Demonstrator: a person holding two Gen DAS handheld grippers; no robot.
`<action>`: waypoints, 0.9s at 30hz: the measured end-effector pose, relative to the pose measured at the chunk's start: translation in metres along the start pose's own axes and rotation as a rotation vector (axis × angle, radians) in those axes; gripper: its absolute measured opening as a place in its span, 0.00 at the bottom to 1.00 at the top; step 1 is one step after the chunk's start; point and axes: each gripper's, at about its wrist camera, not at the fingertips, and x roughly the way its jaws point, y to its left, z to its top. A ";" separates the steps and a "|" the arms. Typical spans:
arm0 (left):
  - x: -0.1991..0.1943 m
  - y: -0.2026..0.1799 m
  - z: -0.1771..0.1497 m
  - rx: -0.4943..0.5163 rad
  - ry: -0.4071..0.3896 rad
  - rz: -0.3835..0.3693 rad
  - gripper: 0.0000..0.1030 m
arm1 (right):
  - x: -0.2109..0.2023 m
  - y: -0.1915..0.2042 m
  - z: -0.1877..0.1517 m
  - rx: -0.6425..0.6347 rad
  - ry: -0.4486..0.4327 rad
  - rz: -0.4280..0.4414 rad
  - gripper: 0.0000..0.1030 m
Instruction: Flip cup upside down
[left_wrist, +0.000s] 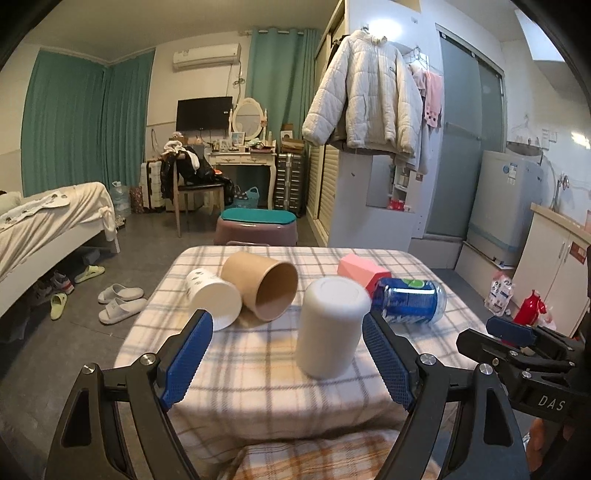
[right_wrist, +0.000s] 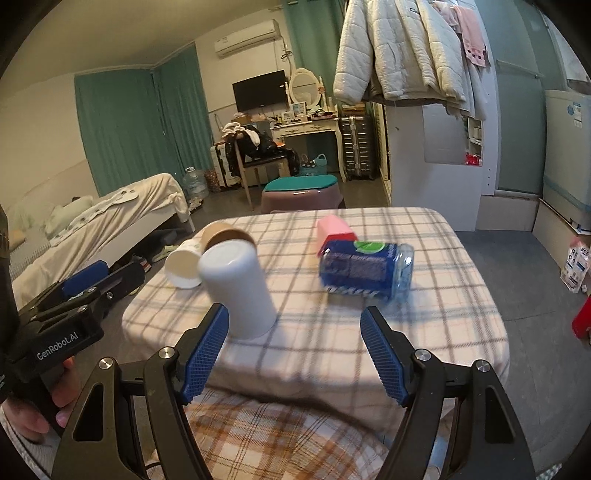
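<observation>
The white cup (left_wrist: 330, 326) stands upside down on the checked tablecloth (left_wrist: 258, 373), its closed base facing up and its mouth against the cloth; in the left wrist view it sits between the two blue pads of the left gripper (left_wrist: 288, 356), nearer the right pad (left_wrist: 388, 363), with cloth showing between it and the left pad, and whether its right edge touches the right pad cannot be told; the jaws are spread wide and grip nothing; in the right wrist view the same cup (right_wrist: 238, 288) lies ahead and to the left of the right gripper (right_wrist: 295, 354), just above the left pad (right_wrist: 205, 354), outside the gap; those jaws are also spread wide with nothing between them; behind the cup a brown paper cup (left_wrist: 260, 288) lies on its side with its mouth toward the camera, touching a white paper cup (left_wrist: 212, 295) also on its side; to the right a blue bottle (left_wrist: 410, 299) lies on its side in front of a pink box (left_wrist: 362, 273), which it partly hides; the cup and bottle are blurred in the right wrist view, so the label cannot be read; the left pad covers part of the white paper cup's rim in the left wrist view; the table's near edge is hidden by the grippers and a plaid cloth (right_wrist: 280, 439).
</observation>
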 end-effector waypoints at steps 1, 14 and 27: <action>-0.001 0.000 -0.003 0.000 0.000 0.001 0.84 | -0.001 0.002 -0.005 -0.002 -0.001 -0.002 0.72; -0.016 0.015 -0.024 -0.014 -0.012 0.079 1.00 | -0.003 0.015 -0.018 -0.025 -0.036 -0.043 0.94; -0.023 0.018 -0.028 -0.011 -0.020 0.092 1.00 | -0.008 0.014 -0.019 -0.019 -0.052 -0.060 1.00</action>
